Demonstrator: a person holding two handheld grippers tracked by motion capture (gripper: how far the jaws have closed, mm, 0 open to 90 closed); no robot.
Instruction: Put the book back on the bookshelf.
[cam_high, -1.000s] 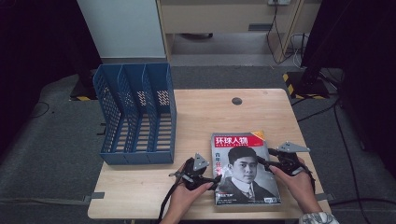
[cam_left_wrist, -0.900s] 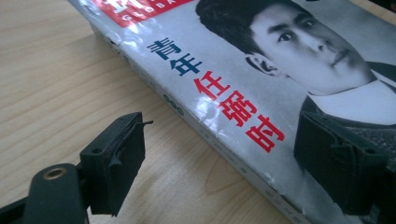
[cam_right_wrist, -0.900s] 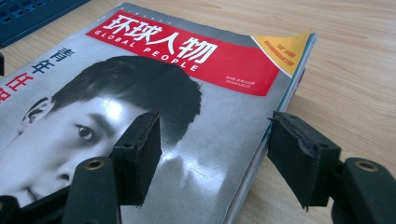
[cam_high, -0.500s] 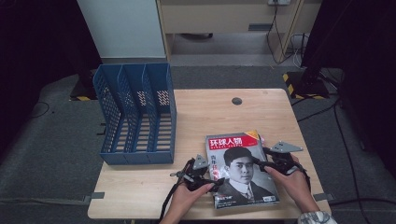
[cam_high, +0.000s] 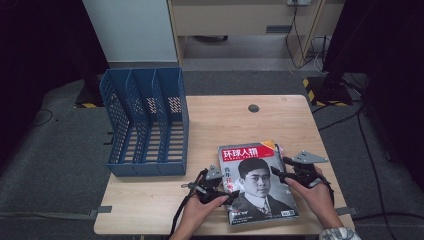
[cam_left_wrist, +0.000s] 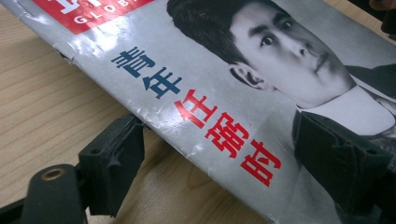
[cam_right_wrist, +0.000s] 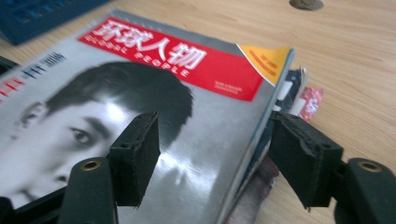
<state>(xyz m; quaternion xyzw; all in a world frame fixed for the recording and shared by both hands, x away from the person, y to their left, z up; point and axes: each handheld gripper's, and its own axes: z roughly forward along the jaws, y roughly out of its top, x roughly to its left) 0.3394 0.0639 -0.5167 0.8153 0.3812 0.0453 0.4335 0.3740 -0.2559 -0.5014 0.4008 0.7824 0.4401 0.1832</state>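
A magazine (cam_high: 257, 180) with a red title band and a portrait cover lies at the table's near right, on top of other printed matter whose edges poke out at its far right corner. My left gripper (cam_high: 224, 192) holds its left spine edge. One pad (cam_left_wrist: 114, 163) is tucked under the raised spine and the other pad (cam_left_wrist: 338, 163) lies on the cover. My right gripper (cam_high: 280, 175) holds the right edge. One pad (cam_right_wrist: 137, 156) sits on the cover (cam_right_wrist: 140, 93) and the other pad (cam_right_wrist: 301, 156) presses against the page edges.
A blue three-slot file rack (cam_high: 145, 122) stands at the table's left, its open side facing up and towards me. A dark round cable hole (cam_high: 253, 108) marks the far middle of the wooden table (cam_high: 225, 125). Bare wood lies between rack and magazine.
The magazine has slid a little to the left and turned slightly, so it now lies askew. Both grippers have stayed at its side edges.
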